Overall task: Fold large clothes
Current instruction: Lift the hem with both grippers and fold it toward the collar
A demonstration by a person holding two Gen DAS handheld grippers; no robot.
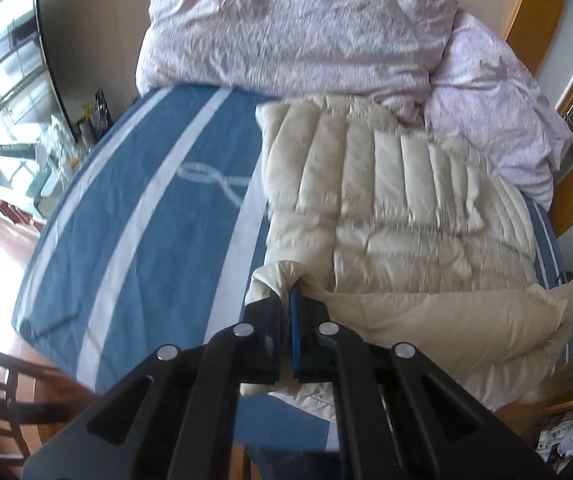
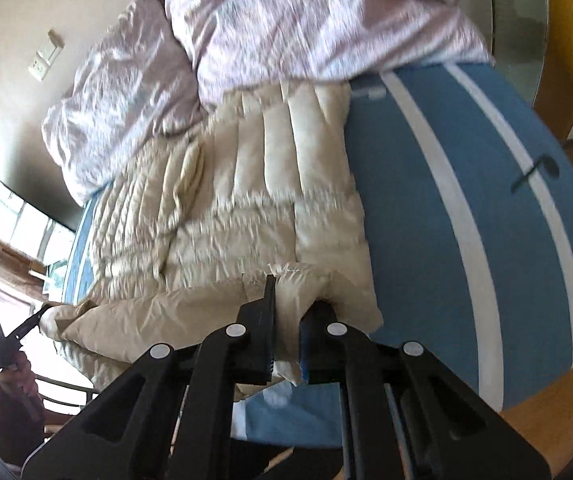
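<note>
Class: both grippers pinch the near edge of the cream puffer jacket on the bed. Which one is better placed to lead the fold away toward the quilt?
Neither clearly. The left gripper and right gripper each clamp a near corner of the puffer jacket, so both should probably carry together toward the quilt.
</note>
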